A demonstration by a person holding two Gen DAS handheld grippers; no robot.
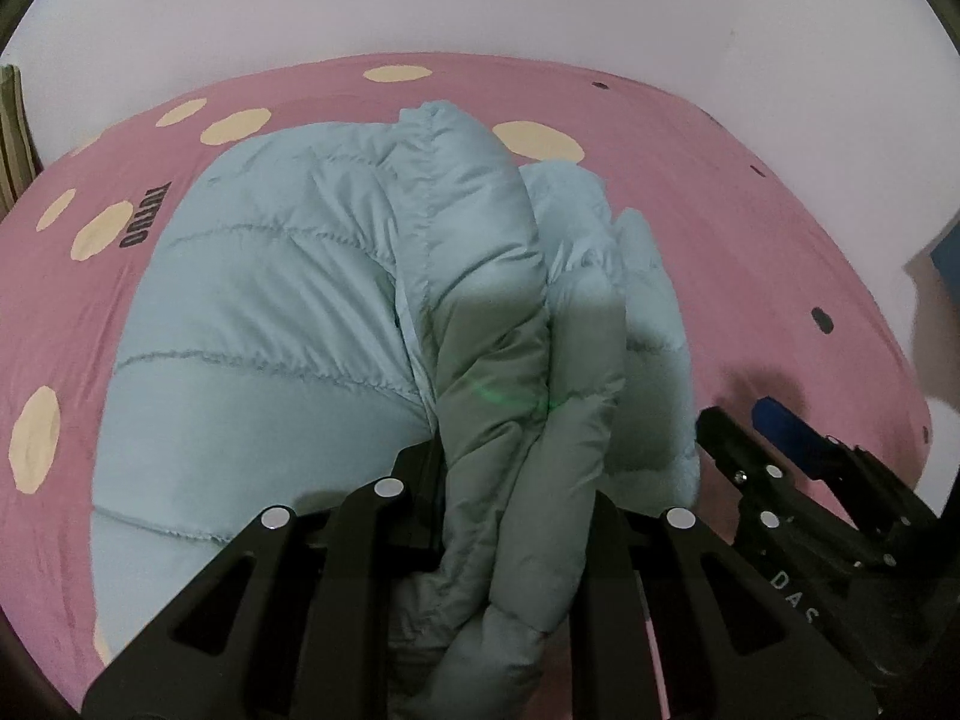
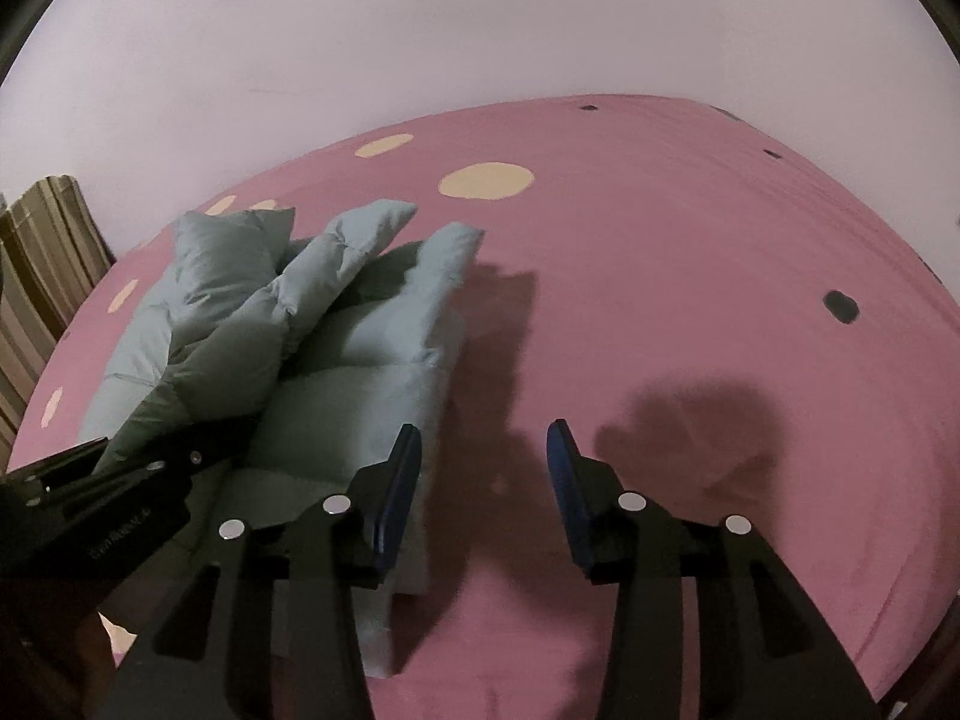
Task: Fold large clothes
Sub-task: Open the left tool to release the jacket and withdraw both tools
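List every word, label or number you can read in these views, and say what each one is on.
"DAS": pale letters on the black body of the right tongs, seen from the left wrist; the word runs on out of sight.
Dark block lettering printed on the pink bedsheet, beside the light blue puffer jacket: upside down, not legible.
Small print on the left tongs, seen from the right wrist: too blurred to read.

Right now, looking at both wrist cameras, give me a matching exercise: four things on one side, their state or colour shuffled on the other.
Things:
1. left gripper
2. right gripper
3. puffer jacket
4. bedsheet

States:
A. pink with cream spots
B. open, holding nothing
C. light blue, quilted
D. shut on bunched fabric

Pairs: 1-D, 2-B, 3-C, 4-A
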